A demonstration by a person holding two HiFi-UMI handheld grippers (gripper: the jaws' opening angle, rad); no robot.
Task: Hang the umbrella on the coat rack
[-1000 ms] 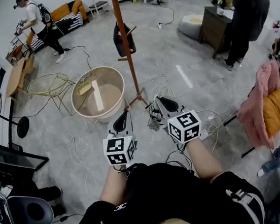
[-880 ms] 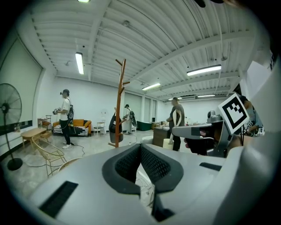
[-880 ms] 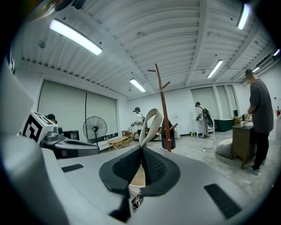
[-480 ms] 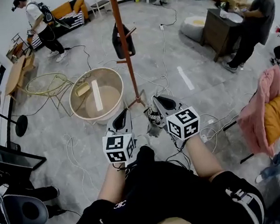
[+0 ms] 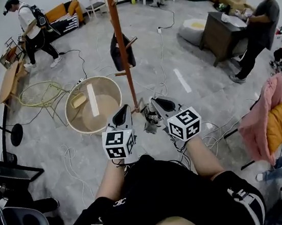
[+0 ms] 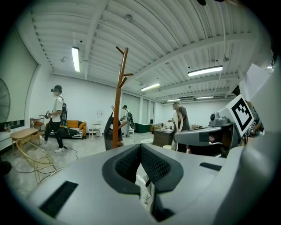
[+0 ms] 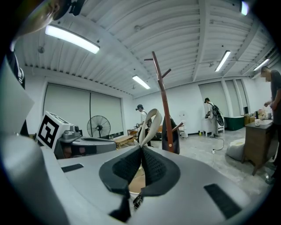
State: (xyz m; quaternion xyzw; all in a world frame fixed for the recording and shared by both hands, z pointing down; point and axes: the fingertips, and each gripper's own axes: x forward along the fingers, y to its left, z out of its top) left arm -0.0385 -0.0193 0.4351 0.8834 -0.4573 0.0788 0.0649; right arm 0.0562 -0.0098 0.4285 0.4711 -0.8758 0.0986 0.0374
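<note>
right gripper (image 7: pixel 141 150) clamps the umbrella (image 5: pixel 150 121) strap (image 7: pixel 154 113); left gripper (image 6: pixel 140 147) is closed on nothing (seemingly). a swinging strap might miss the coat rack (image 5: pixel 121 50) peg.

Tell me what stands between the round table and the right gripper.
The coat rack stands on the floor between the round table and the right gripper; the head view shows it.
</note>
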